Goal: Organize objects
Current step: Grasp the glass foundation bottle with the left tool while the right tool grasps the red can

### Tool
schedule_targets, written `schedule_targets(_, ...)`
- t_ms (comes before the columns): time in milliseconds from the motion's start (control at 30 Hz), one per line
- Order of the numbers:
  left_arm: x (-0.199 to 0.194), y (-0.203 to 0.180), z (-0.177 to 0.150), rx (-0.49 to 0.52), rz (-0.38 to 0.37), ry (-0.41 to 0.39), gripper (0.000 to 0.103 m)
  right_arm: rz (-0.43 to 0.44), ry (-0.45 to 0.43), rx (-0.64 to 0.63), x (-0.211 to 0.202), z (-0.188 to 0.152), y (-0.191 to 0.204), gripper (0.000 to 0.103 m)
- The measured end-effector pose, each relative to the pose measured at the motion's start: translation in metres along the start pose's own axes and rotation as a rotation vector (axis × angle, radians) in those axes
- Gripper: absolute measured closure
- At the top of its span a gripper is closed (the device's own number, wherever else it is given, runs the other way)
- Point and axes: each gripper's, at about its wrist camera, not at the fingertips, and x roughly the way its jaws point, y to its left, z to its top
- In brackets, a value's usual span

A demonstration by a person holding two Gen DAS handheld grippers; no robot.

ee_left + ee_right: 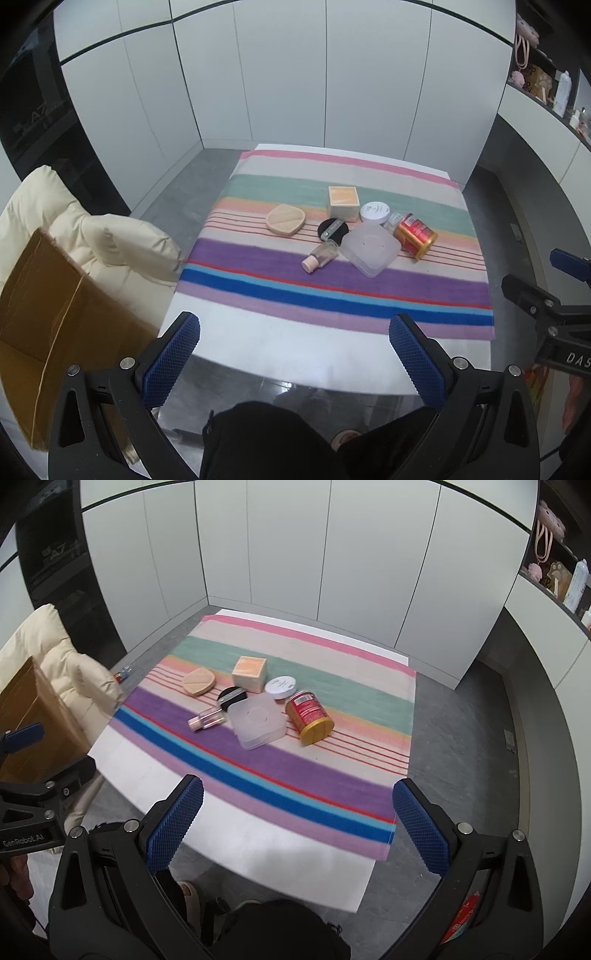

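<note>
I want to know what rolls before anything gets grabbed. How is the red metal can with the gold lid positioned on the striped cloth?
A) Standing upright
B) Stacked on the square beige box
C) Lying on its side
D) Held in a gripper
C: the red metal can with the gold lid lies on its side on the striped cloth, gold end facing the camera, beside the frosted clear plastic container.

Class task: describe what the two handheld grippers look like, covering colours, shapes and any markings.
The left gripper and right gripper match: black angular plastic frames with silver bolts, and two fingers with blue diamond-textured pads. White lettering on the bodies reads "GenRobot.AI" on the left, partly "DAS" on the right.
</note>
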Motion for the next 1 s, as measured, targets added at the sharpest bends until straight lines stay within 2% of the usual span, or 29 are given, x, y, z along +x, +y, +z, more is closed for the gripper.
schedule_targets(267, 0.054, -0.012, 0.016, 0.050, -0.011, 0.044, 0.001, -0.003, 0.083, 0.021, 0.061, 0.013, -0.018, 0.000)
schedule_targets(533, 0.104, -0.027, 0.024, 0.089, -0.034, 0.082, 0.004, 0.002, 0.112, -0.009, 0.114, 0.026, -0.020, 0.000)
schedule_targets(700, 0.140, -0.025, 0.033, 0.065, -0.047, 0.109, 0.012, -0.007, 0.139, -0.022, 0.146, 0.029, -0.023, 0.000)
schedule_targets(1000, 0.195, -0.026, 0.041, 0.069, -0.050, 0.154, 0.018, -0.059, 0.171, -0.063, 0.190, 0.027, -0.029, 0.000)
